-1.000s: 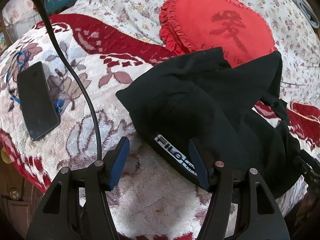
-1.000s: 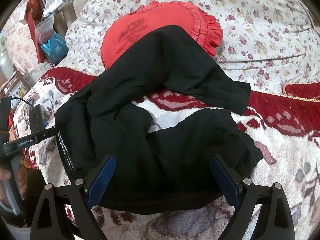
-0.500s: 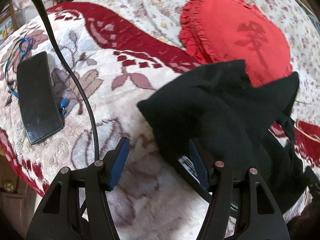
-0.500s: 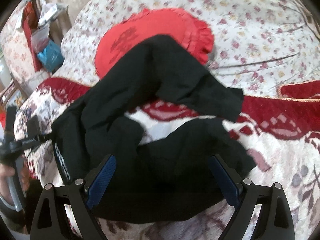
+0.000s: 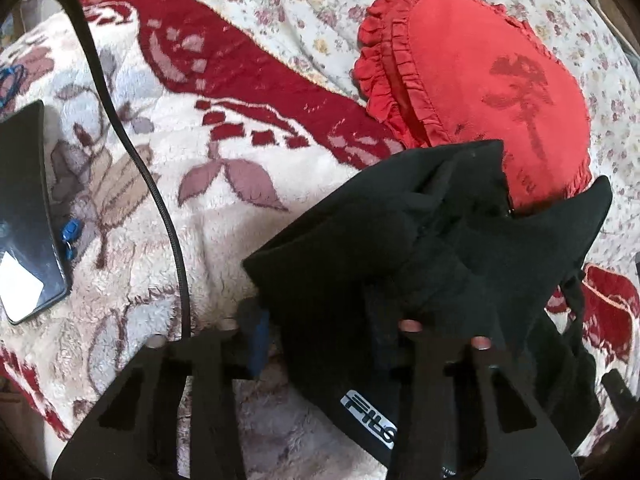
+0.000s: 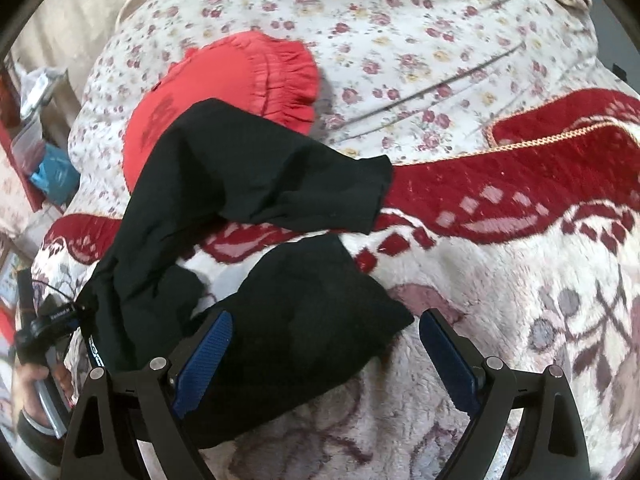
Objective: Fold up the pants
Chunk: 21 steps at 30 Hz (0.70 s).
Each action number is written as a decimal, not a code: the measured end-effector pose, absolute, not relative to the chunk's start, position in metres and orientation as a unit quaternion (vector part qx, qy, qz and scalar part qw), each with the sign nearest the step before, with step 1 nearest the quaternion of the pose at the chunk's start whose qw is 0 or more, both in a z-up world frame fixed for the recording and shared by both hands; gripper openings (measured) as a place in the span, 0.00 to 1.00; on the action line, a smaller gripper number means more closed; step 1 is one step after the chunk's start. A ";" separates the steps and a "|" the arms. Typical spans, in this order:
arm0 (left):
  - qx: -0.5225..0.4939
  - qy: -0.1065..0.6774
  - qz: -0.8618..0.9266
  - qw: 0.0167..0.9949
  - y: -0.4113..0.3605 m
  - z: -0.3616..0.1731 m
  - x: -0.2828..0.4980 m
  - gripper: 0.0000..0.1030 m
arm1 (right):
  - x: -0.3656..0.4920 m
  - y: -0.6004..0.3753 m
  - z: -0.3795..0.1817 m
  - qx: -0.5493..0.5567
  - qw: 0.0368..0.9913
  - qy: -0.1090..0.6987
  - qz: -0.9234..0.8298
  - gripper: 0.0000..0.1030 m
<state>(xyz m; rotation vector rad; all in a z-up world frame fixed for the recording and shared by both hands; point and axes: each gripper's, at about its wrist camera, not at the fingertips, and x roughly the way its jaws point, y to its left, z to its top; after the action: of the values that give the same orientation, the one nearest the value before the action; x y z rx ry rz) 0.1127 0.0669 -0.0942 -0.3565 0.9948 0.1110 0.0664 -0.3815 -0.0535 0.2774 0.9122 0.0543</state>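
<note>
Since the earlier frames: left hand-held gripper (image 5: 320,330) has just been closing, its jaws now narrow and pinching the waistband edge of the black pants (image 5: 420,264), cloth bunched between them and lifted a little; the right one has shifted sideways across the bed.

Item, pants: black, crumpled on the fleece blanket (image 5: 224,240), cream with red and mauve flower pattern. Printed white label near the left jaws. In the right wrist view one leg (image 6: 256,176) lies bent over the edge of the red heart cushion (image 6: 240,80); the other leg end (image 6: 320,312) lies nearer the camera.

Item, right hand-held gripper (image 6: 324,356): jaws wide, blue pads (image 6: 204,364) showing, nothing pinched; the near leg end lies between them and over the left-side pad.

Item, cushion: red, frilled, on the flowered bedspread (image 6: 400,40), partly under the pants.

Item, phone (image 5: 24,216): dark, flat on the blanket, well apart from the pants; black cable (image 5: 136,152) runs beside it.

Item, person's hand (image 6: 36,376): at the right view's lower left, gripping the other tool's handle.
</note>
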 end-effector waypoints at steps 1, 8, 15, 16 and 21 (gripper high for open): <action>-0.171 0.470 0.052 0.864 0.067 -0.092 0.110 0.21 | 0.066 -0.381 -0.054 0.133 0.888 0.439 0.026 0.91; -0.167 0.434 0.045 0.884 0.071 -0.064 0.064 0.10 | 0.064 -0.387 -0.053 0.118 0.889 0.442 0.001 0.91; -0.189 0.438 0.071 0.876 0.100 -0.071 0.015 0.10 | 0.067 -0.409 -0.066 0.152 0.871 0.467 -0.020 0.91; -0.188 0.440 0.073 0.875 0.100 -0.073 0.012 0.10 | 0.069 -0.412 -0.070 0.165 0.867 0.470 -0.015 0.91; -0.166 0.447 0.086 0.875 0.087 -0.074 0.012 0.10 | 0.083 -0.401 -0.094 0.174 0.854 0.490 0.014 0.62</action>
<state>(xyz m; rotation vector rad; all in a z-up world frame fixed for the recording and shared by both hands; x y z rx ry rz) 0.0121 0.0866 -0.0742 -0.3457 0.9325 0.1789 0.0829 -0.4008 -0.0939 0.3656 1.0315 0.0296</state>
